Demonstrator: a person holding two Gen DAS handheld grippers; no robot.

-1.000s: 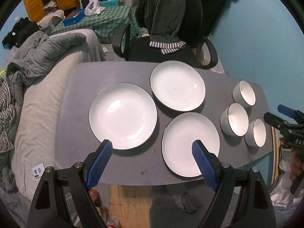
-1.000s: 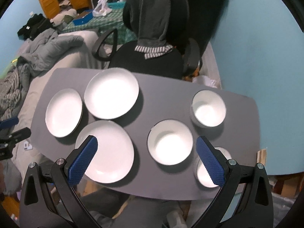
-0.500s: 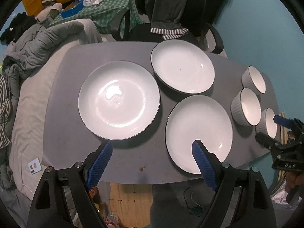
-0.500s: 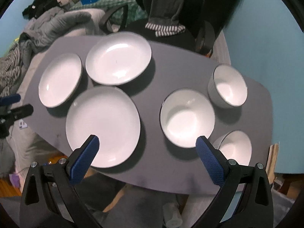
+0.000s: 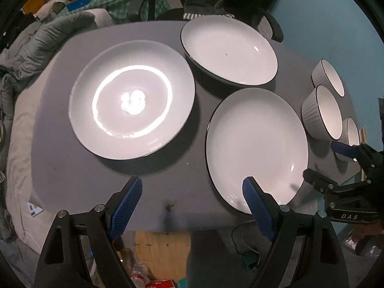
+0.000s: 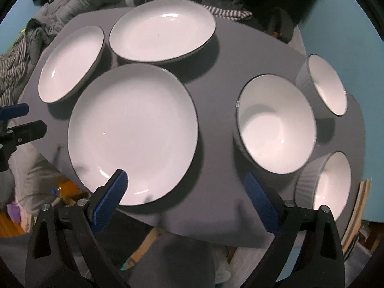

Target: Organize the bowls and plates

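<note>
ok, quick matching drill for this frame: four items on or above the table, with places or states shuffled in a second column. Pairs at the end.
Column 1
1. near plate
2. far plate
3. middle bowl
4. right gripper

Column 2
A. between the other two bowls
B. by the chair-side edge of the grey table
C. jaws apart, holding nothing
D. by the table's near edge, under a blue pad

Pairs: 1-D, 2-B, 3-A, 4-C
</note>
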